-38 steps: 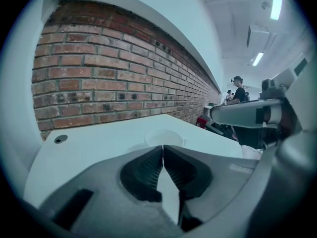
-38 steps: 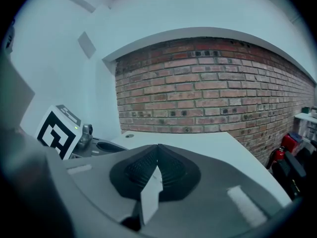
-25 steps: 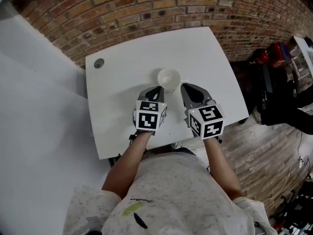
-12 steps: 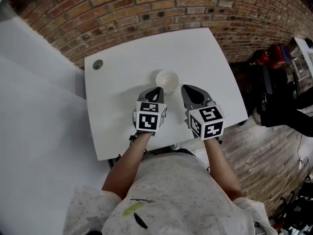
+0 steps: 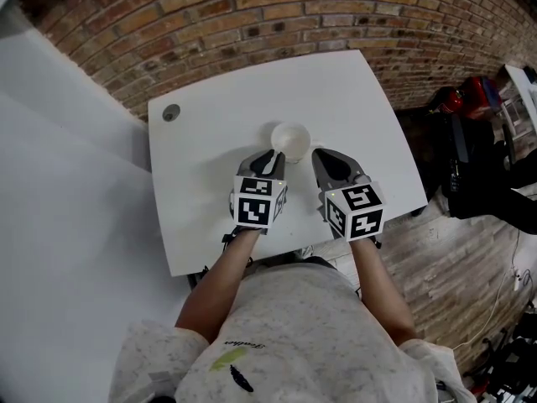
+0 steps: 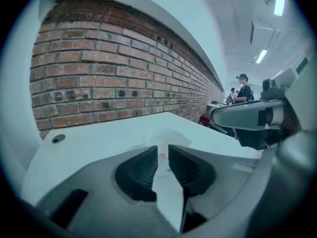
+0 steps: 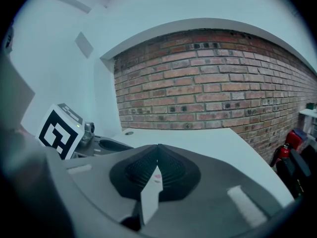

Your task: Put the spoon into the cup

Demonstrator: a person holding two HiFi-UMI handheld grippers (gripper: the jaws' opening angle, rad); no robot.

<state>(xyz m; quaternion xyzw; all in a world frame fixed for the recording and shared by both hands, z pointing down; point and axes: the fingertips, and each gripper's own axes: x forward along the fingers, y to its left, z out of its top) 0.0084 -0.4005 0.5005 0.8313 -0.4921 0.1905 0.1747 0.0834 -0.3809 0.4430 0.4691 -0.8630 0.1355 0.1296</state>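
White table (image 5: 210,191) stands against a brick wall (image 5: 252,15), with a round grey grommet (image 5: 171,112) near its far left corner. To the right, off the table, lie a wooden floor (image 5: 453,250), dark equipment (image 5: 487,175) and something red (image 5: 470,91). A person (image 6: 242,86) stands far off in the left gripper view.

Between the cup (image 5: 290,138) and the wall the tabletop is bare, and open surface also runs to the left and right edges. Both grippers sit over the near half, close to the person's edge.

The cup stands upright near the table's middle. The left gripper (image 5: 270,156) points at it from the near side, its tips just beside the rim. Its jaws are parted by a narrow gap with nothing pinched, and the cup shows through that gap. The right gripper (image 5: 324,154), just right of the cup, has its jaws pressed together at the tips, holding nothing. What lies inside the cup cannot be told.
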